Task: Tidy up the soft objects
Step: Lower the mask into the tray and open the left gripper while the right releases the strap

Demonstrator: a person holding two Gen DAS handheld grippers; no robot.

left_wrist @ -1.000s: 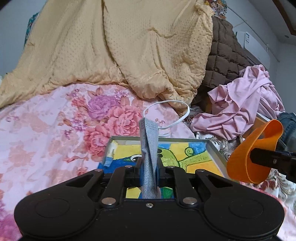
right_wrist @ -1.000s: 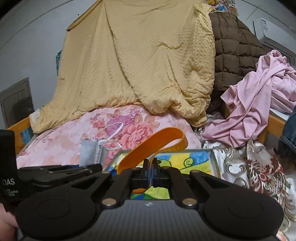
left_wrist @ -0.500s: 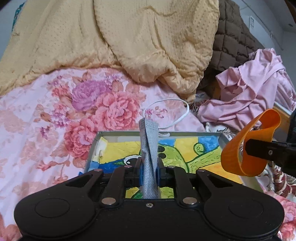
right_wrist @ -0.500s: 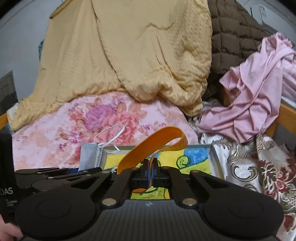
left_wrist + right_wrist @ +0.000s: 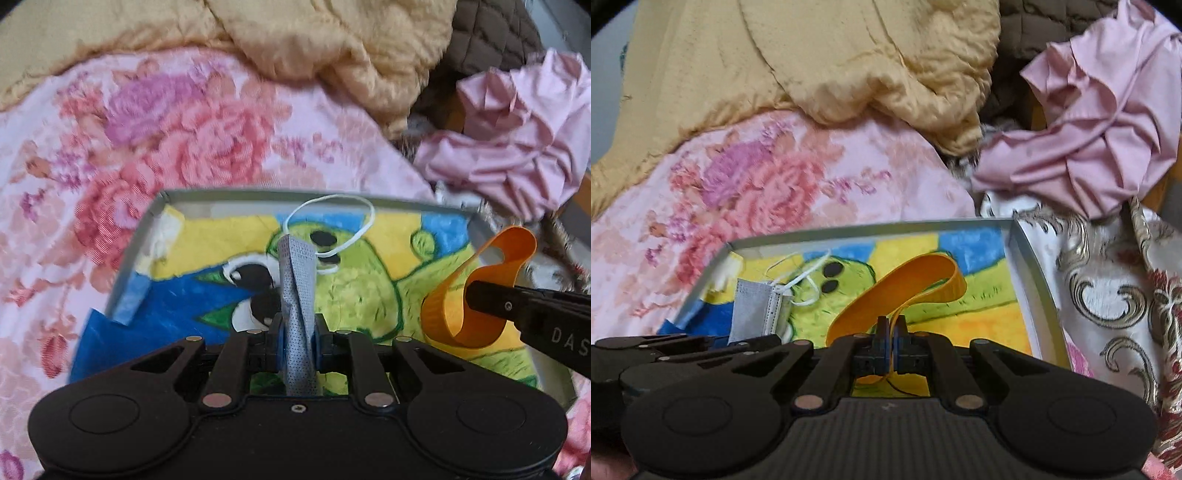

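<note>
Left gripper (image 5: 298, 341): jaws drawn close, pads pinching a folded grey face mask (image 5: 298, 295), which stands up out of the jaws with its white ear loop (image 5: 334, 225) arching ahead. Right gripper (image 5: 891, 338): jaws almost fully together, nipping an orange band (image 5: 908, 288) near its lower end; the loop curls up and forward of the tips.

Both grippers point down over a shallow tray (image 5: 1032, 280) directly ahead and below, lined with a bright cartoon picture. Judgement: each item is pinched at one end so it hangs free and can be lowered onto the liner without snagging; tray looks like the collection spot, and release is not yet done. Mask is ahead of the left tips, over the middle of the tray; band over its right half.

Beyond the tray: floral bedspread (image 5: 147, 140), yellow quilt (image 5: 812, 66), crumpled pink garment (image 5: 1100, 122) far right.

Count: grippers two, mask one, band one, tray one. Nothing else seen in the tray; part of it is hidden behind the grippers.
</note>
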